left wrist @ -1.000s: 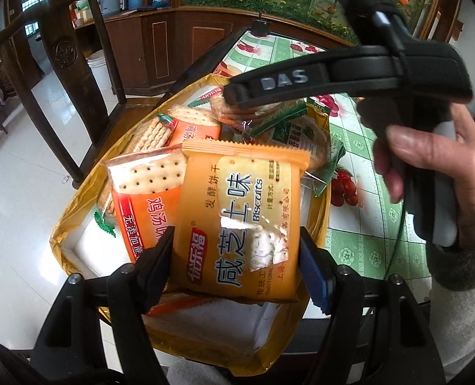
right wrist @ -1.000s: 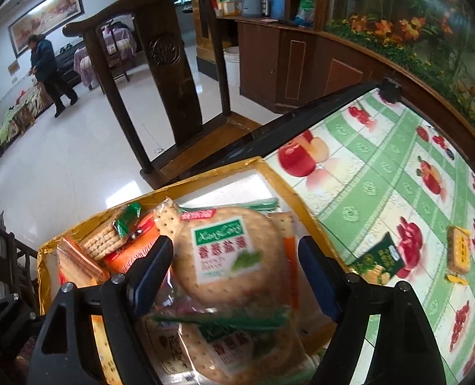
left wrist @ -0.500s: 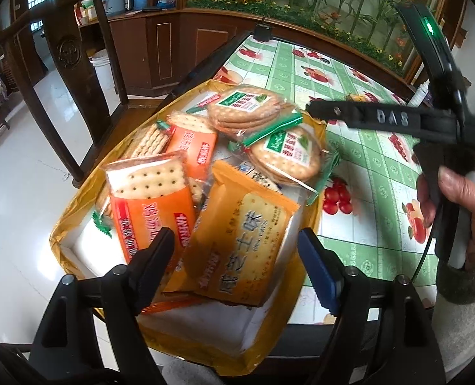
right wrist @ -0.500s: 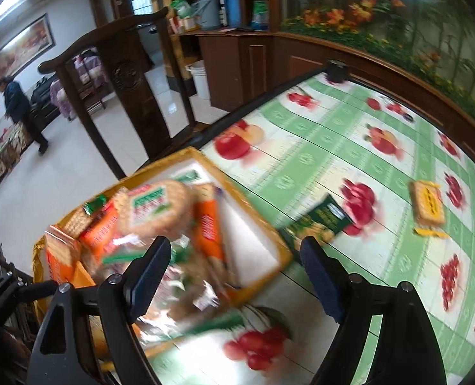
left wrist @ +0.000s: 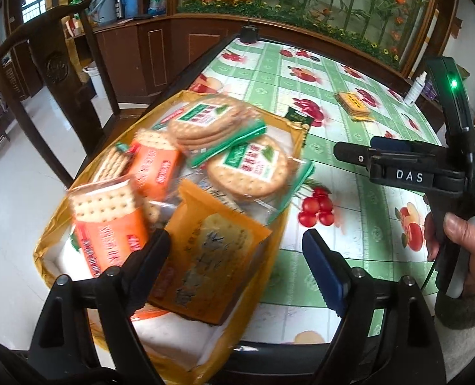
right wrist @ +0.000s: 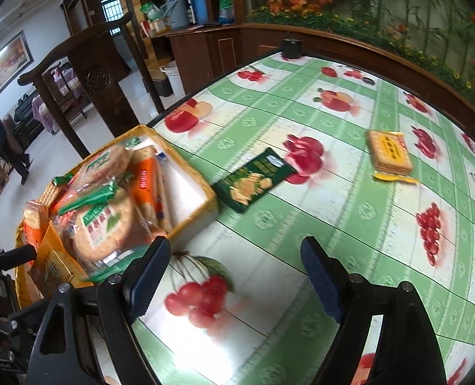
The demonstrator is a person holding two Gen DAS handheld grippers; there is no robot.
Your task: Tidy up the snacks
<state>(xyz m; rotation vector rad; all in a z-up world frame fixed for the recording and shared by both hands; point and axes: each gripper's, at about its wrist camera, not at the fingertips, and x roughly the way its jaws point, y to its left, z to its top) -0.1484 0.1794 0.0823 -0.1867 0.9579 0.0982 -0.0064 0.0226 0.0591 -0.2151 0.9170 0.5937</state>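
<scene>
Crinkly foil and clear film on every packet: light, slippery, contents brittle. Judged best taken across the short sides near a sealed seam, with a gentle squeeze so the biscuits don't crack

Gold tray (left wrist: 296, 134) at the table's left edge, piled with cracker packs; orange biscuit packet (left wrist: 205, 256) lies loose on top, tilted, its lower edge by the left finger

Left gripper (left wrist: 234, 256): jaws opening, pads off the orange packet, nothing clamped

Right gripper (right wrist: 234, 269): jaws apart, empty, over bare tablecloth (right wrist: 349, 211) beside the tray

Still out on the cloth: green packet (right wrist: 253, 179) just beside the tray's corner; yellow cracker pack (right wrist: 388, 152) well apart, farther across

Nothing blocks either. Tray is heaped, so a flat packet may slide off the round cracker packs (left wrist: 247, 163). Wooden chair (right wrist: 90, 73) stands off the table edge, clear of the work
</scene>
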